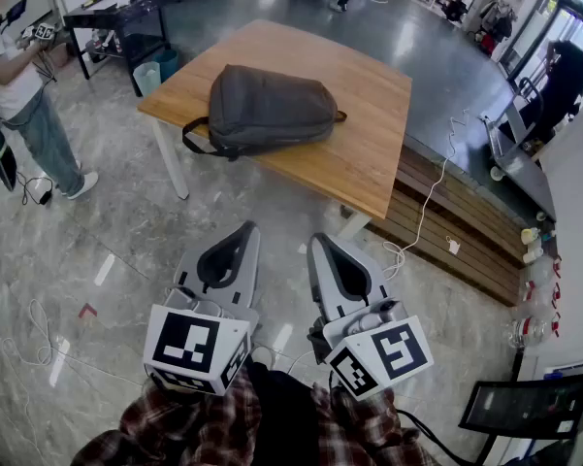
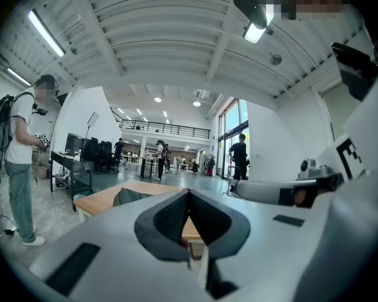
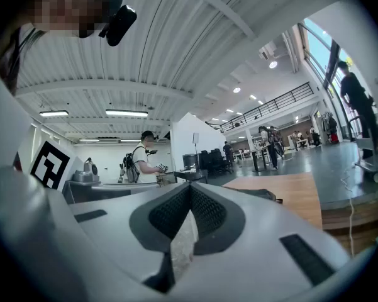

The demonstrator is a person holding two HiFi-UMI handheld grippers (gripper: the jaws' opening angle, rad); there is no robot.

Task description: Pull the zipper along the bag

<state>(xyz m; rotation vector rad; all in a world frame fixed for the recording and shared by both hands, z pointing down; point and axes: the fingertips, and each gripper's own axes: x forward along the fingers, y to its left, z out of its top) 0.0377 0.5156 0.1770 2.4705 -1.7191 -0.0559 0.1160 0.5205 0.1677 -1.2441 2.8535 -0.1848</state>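
Grey plastic left gripper (image 1: 244, 236) and matching right gripper (image 1: 320, 243) both have jaws pressed together, holding nothing. Well ahead of them, a dark grey fabric backpack (image 1: 267, 110) lies on a light wooden table (image 1: 369, 153), untouched. By my judgement the whole pull is still to do.

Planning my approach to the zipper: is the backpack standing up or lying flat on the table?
Lying flat: the backpack rests broad side down on the wooden table, one strap looping out leftward.
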